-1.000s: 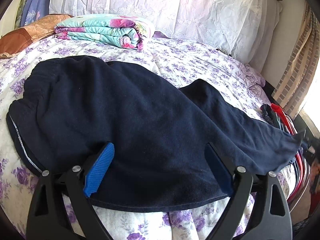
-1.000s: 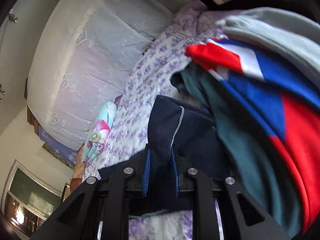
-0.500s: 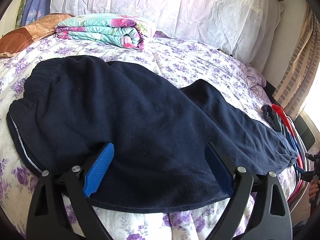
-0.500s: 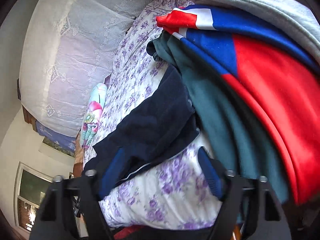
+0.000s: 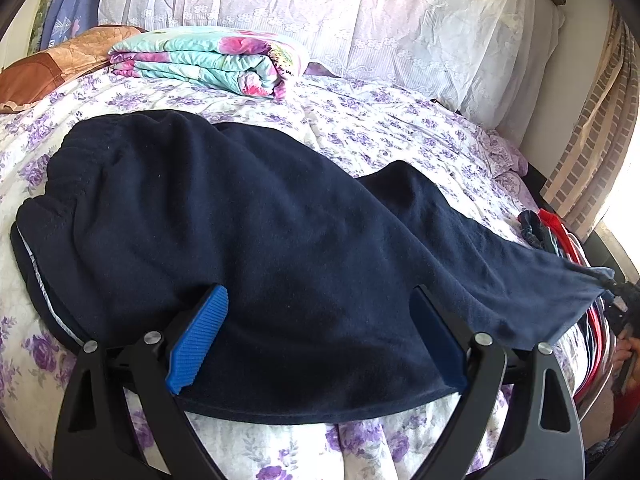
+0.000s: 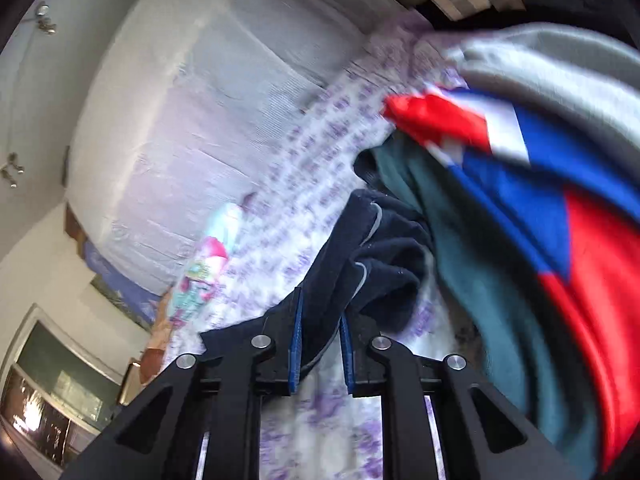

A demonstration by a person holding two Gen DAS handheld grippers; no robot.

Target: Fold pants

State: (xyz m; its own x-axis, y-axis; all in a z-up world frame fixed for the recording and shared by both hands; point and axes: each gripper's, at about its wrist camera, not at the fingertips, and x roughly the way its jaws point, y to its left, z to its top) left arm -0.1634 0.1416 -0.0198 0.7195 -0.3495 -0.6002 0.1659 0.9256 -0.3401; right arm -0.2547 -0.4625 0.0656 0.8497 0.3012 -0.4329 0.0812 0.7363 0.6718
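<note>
The navy pants (image 5: 248, 240) lie spread across the flowered bed (image 5: 400, 136), waistband toward nine o'clock and the legs running to three o'clock, one leg laid roughly over the other. That lengthwise fold looks done, loosely; the crosswise folds, bringing the cuffs toward the waistband, are by my reading still ahead.

The left tongs (image 5: 320, 340) stand wide open over the near hem at six o'clock, their blue pads on either side of the fabric and not pinching it. The right tongs (image 6: 320, 340) have just been closing and now clamp a bunched cuff end of the pants, the cloth plainly between the pads.

A pile of other clothes (image 6: 540, 200), red, blue, green and grey, crowds the cuff at three o'clock. A folded floral blanket (image 5: 208, 60) rests at twelve o'clock, near the pillows.
</note>
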